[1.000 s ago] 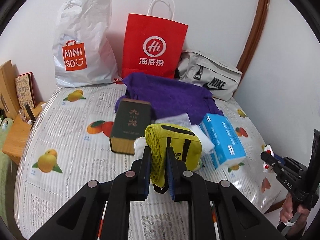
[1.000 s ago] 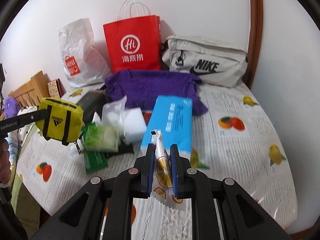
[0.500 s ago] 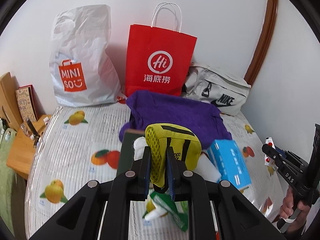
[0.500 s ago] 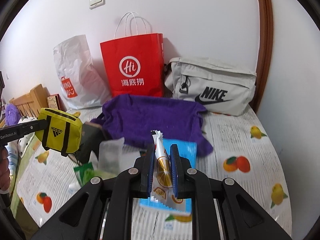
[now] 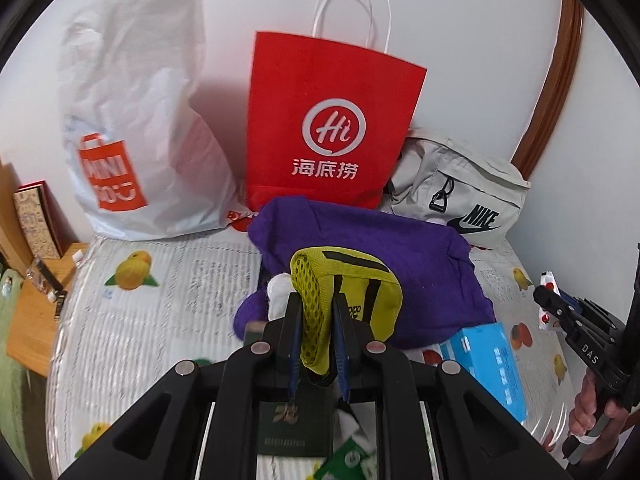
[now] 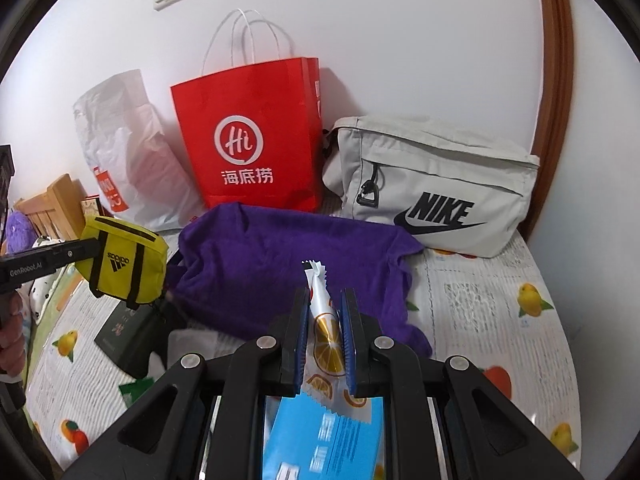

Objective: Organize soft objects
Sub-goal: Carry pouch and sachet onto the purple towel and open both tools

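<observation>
Left wrist view shows the left tongs (image 5: 316, 334) closed on the mesh end of a yellow Adidas pouch (image 5: 352, 300), held up in the air above a purple garment (image 5: 420, 264). Right wrist view shows the right tongs (image 6: 324, 334) closed on a white snack packet with orange slices (image 6: 326, 320), also lifted, above a blue tissue pack (image 6: 328, 440). Judging by this, sorting is only partly under way: two soft items are in hand but not yet put anywhere. Left lying loose are the purple garment, the tissue pack, a dark green book (image 6: 128, 328) and green wrappers (image 5: 348, 456) near the front. Everything rests on a worktop (image 6: 480, 312) covered with a pale cloth printed with oranges and lemons. Along its far edge, against a white wall, stand a white Miniso plastic bag (image 5: 136, 140), a red Haidilao paper bag (image 5: 328, 128) and a grey Nike waist bag (image 6: 432, 180), likely destinations. Brown wooden trim (image 6: 554, 80) runs up the wall at far right; wooden furniture (image 5: 28, 312) sits at left.
</observation>
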`<state>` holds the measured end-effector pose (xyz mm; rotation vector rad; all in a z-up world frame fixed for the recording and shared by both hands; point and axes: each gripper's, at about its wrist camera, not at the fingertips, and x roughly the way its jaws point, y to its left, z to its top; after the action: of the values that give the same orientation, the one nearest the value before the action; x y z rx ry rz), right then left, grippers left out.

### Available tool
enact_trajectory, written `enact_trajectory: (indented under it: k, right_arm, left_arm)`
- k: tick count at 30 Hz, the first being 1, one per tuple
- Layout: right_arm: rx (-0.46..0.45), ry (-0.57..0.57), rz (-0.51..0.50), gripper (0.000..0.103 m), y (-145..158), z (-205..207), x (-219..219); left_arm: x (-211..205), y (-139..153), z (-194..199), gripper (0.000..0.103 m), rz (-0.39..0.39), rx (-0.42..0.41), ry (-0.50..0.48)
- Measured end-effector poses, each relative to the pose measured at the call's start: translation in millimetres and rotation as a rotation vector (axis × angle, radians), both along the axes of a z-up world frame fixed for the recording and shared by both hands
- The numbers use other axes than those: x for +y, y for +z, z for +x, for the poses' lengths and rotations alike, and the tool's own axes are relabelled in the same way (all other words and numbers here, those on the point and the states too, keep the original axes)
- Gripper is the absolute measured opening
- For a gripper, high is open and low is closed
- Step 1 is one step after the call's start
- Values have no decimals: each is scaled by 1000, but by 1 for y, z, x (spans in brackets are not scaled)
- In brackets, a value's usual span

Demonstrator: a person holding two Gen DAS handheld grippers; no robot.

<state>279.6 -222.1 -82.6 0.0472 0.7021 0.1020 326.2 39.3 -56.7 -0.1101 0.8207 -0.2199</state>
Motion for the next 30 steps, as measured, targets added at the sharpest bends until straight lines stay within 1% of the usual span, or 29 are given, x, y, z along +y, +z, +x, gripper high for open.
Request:
enact_trajectory:
  k: [6,10,13,16,20,24,26,30]
  right_arm:
    - [46,-10,1,16,-15,49,-5]
    - [69,-13,-15,16,-24,76,-7]
    - [95,-14,-19,17,-32,95,-9]
    - [137,-9,-14,17,-44,116,-12]
    - [182,4,-16,17,-56,141,-12]
    - [221,-2,-30,17,-68,161,-12]
    - [237,0,-38,17,-73,168,-13]
    - [267,-4,-34,19,-81,179,-15]
  left_arm:
    - [-11,-19,47,14,-31,62,-31]
    - [-19,-29,74,14,-22,79,-43]
    - [-26,-40,97,14,-16,109,-48]
    - [-30,-50,118,14,-14,131,-53]
    - [-33,-61,138,14,-1,149,-41]
    - [-33,-74,157,15,1,198,-31]
    - [-32,-77,164,15,-1,205,-23]
    - [-31,-82,174,16,21,219,-11]
